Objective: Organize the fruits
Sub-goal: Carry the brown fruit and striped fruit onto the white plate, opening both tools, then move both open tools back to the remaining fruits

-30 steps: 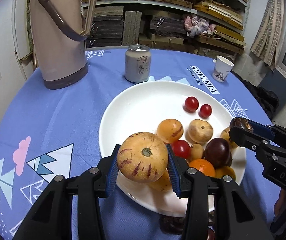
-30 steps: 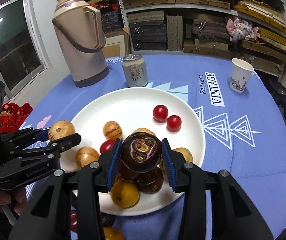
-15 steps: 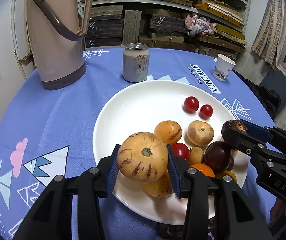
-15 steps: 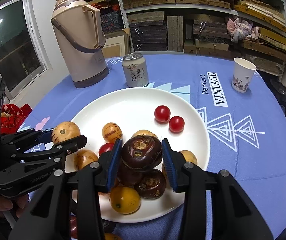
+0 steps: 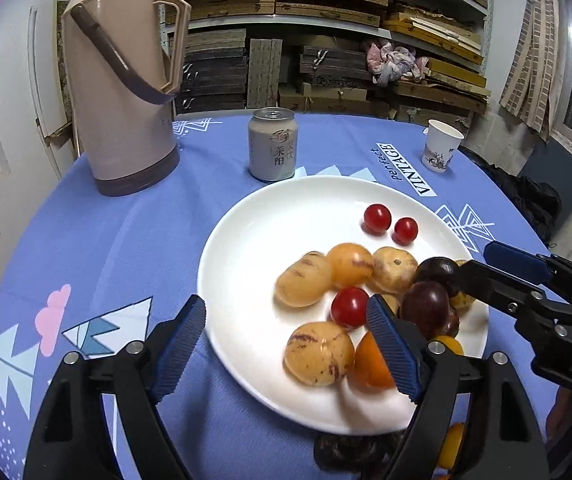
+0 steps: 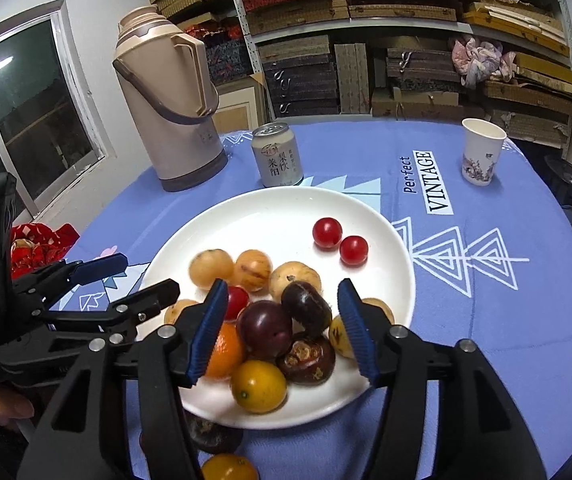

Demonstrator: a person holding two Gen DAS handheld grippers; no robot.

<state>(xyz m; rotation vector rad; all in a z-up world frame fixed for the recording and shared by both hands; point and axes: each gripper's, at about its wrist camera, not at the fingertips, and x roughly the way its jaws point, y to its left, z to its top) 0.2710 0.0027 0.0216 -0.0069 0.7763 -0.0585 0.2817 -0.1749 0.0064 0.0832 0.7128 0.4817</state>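
1. Two pairs of tongs hang over the near rim of the white plate [image 5: 241, 240], and both have just been opening. The left tongs [image 5: 286, 344] stand wide apart with nothing between the pads. The right tongs [image 6: 281, 332] stand apart too, with the dark fruits under the gap but not pressed.
2. Fruit left to gather, as I judge it, lies under the near rim on the bench [image 6: 526, 320]: a dark fruit [image 6: 213, 436] half tucked beneath the plate and an orange-yellow fruit [image 6: 227, 468] at the bottom edge of the right wrist view. Both lie behind and below the pads, toward the person, so the coming move likely calls for drawing back and dipping rather than reaching ahead.
3. Nearer hand: from the right wrist view both strays sit just left of its centre line; the left wrist view shows them low and right. Which tongs are nearer I cannot tell.
4. Neither stray shows a long axis; both look roundish.
5. Room: the two tongs sit close together, and the plate rim overhangs the dark fruit. The far half of the plate is open save two cherry tomatoes [image 6: 340, 240].
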